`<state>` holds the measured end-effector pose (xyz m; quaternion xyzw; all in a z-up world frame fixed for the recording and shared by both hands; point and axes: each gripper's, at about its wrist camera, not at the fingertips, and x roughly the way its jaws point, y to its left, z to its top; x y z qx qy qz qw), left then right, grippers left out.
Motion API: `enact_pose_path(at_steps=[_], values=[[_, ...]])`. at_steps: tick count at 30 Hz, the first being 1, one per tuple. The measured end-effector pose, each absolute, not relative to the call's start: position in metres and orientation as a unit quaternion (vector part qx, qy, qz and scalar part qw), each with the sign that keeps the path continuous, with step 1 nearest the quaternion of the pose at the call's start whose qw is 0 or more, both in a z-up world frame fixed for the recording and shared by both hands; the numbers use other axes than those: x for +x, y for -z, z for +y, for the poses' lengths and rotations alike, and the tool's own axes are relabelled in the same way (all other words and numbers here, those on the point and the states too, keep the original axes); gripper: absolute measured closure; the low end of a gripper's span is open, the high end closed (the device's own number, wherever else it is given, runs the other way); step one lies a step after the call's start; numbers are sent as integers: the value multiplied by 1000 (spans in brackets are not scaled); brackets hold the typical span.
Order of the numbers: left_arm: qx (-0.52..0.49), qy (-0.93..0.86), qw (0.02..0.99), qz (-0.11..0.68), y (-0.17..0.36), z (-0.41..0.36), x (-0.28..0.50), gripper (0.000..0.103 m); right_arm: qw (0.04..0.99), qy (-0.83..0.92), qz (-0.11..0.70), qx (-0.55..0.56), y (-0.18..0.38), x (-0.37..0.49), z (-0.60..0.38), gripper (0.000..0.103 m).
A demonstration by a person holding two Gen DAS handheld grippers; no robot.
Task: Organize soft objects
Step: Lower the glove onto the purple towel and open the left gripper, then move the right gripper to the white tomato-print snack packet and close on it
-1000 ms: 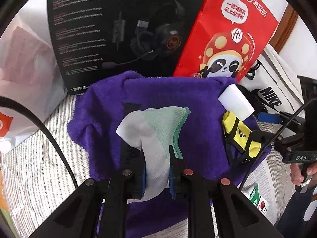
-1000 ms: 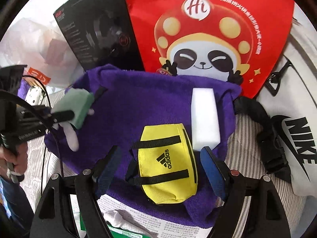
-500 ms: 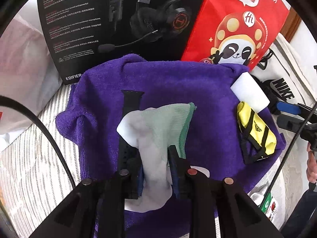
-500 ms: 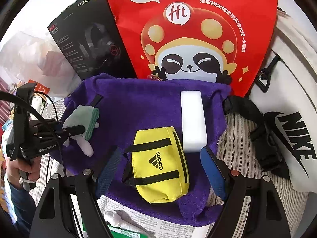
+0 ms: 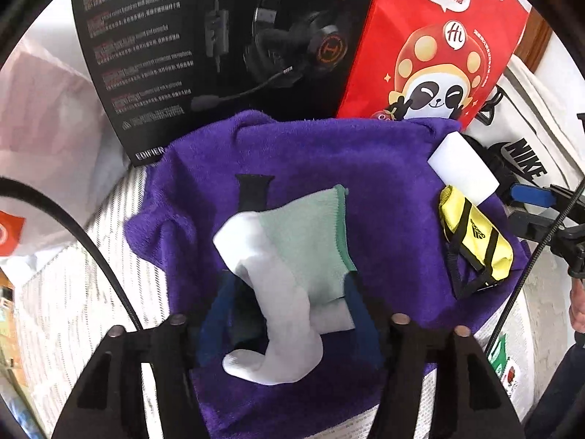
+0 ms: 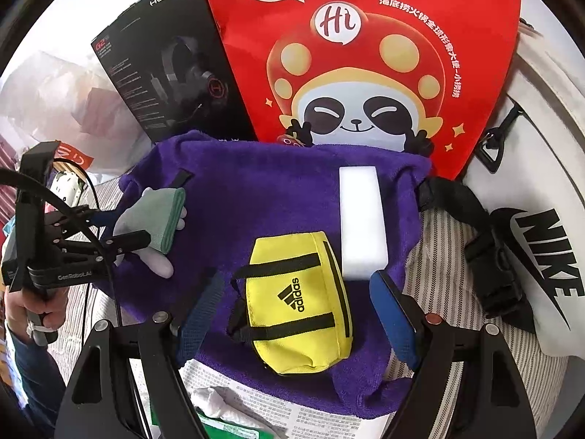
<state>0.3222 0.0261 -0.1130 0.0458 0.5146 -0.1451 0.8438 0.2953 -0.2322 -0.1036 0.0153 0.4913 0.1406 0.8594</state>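
White sock with mint-green cuff [image 5: 292, 256]: lying on purple terry towel [image 5: 329, 153], between jaws of left gripper [image 5: 285, 314], just opening, pads clear. Right gripper [image 6: 303, 303]: spread, straddling yellow zip pouch [image 6: 296, 300]; white foam block [image 6: 362, 219] beside. Behind: black headset box [image 5: 182, 55], red panda bag [image 6: 365, 55].

My left tongs [image 5: 289, 314] have just been opening: a second ago their blue pads pinched the white and green sock [image 5: 289, 267], and now they stand apart on either side of it with the sock between them, no longer squeezed. The sock has slumped onto the purple towel [image 5: 365, 168], its white toe curling toward my near side. The black headset box [image 5: 204, 55] now fills more of my far view.
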Motion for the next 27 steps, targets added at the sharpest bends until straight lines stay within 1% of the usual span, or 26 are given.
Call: enact_pose_path(at_steps=[10, 18, 21, 27], values=[[36, 141, 855, 498, 92, 33, 316, 36, 861, -143, 487, 14, 102, 292, -227, 22], [27, 143, 857, 494, 81, 36, 311, 36, 872, -127, 473, 1, 89, 277, -220, 22], [25, 149, 858, 491, 77, 34, 308, 36, 876, -124, 465, 6, 85, 258, -220, 22], [25, 161, 863, 478, 63, 30, 298, 36, 880, -119, 459, -2, 93, 194, -221, 22]])
